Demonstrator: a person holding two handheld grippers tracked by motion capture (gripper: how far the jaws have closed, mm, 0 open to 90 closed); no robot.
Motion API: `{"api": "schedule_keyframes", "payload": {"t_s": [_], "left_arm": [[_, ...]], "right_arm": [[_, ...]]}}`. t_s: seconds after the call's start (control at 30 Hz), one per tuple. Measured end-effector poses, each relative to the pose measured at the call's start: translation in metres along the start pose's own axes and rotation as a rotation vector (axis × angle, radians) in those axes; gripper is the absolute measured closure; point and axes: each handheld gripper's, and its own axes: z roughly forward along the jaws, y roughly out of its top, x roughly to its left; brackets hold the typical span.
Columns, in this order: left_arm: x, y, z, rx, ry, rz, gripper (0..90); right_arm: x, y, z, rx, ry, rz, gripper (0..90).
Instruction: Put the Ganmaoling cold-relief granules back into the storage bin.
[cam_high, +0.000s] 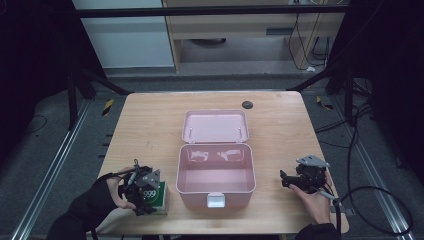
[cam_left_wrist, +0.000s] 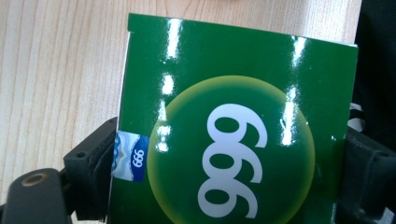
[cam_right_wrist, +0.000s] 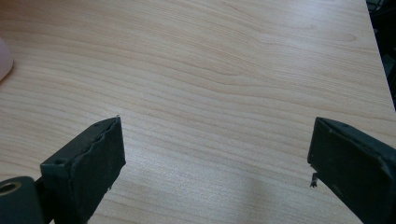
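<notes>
A glossy green carton (cam_left_wrist: 233, 130) printed with a white "999" in a yellow-green circle sits at the near left of the pale wood-grain table (cam_high: 145, 125), clamped between the left gripper's (cam_high: 142, 192) black jaws. Beside it stands an open, smooth pink plastic box (cam_high: 215, 172). The right gripper (cam_right_wrist: 215, 163) hovers with jaws wide, gripping nothing.

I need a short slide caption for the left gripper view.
Left gripper jaws flank a green "999" box on the wooden table.

Grey carpet (cam_high: 45, 150) (dim), wooden cabinet (cam_high: 240, 30)
</notes>
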Motion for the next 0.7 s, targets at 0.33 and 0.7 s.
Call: {"api": "schedule_keyframes", "payload": {"t_s": [0.33, 0.7], "left_arm": [[0.0, 0.001, -0.002, 0.015, 0.001, -0.013, 13.7], [0.0, -0.002, -0.031, -0.013, 0.049, -0.05, 13.9]], "right_arm": [[0.0, 0.0, 0.0, 0.003, 0.001, -0.008, 4.2], [0.001, 0.0, 0.0, 0.002, 0.001, -0.008, 4.3]]}}
